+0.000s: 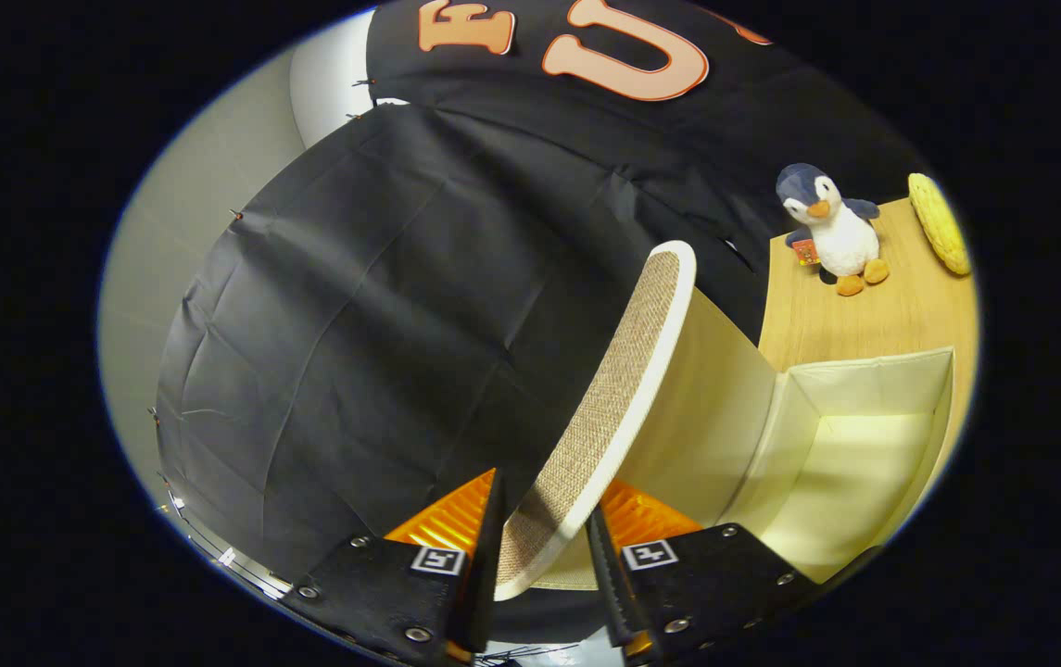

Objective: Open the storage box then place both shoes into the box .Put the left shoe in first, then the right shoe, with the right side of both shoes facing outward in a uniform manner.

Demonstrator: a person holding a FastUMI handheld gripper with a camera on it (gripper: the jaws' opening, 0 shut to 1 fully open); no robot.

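My tongs (544,547) are closed on the near edge of the one woven beige lid with white trim (618,389), lifted upright over the single cream fabric storage box (864,445) standing open at right. On the wooden counter (827,320) beyond sit one plush penguin (831,227) and, to its right, one yellow knitted object (938,222).

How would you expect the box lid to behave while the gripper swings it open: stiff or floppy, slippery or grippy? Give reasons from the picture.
The lid probably stays stiff: it stands raised between the gripper fingers in a smooth curve without sagging. Its woven face looks coarse, so it likely grips well. It seems light, since the box walls look like thin fabric.
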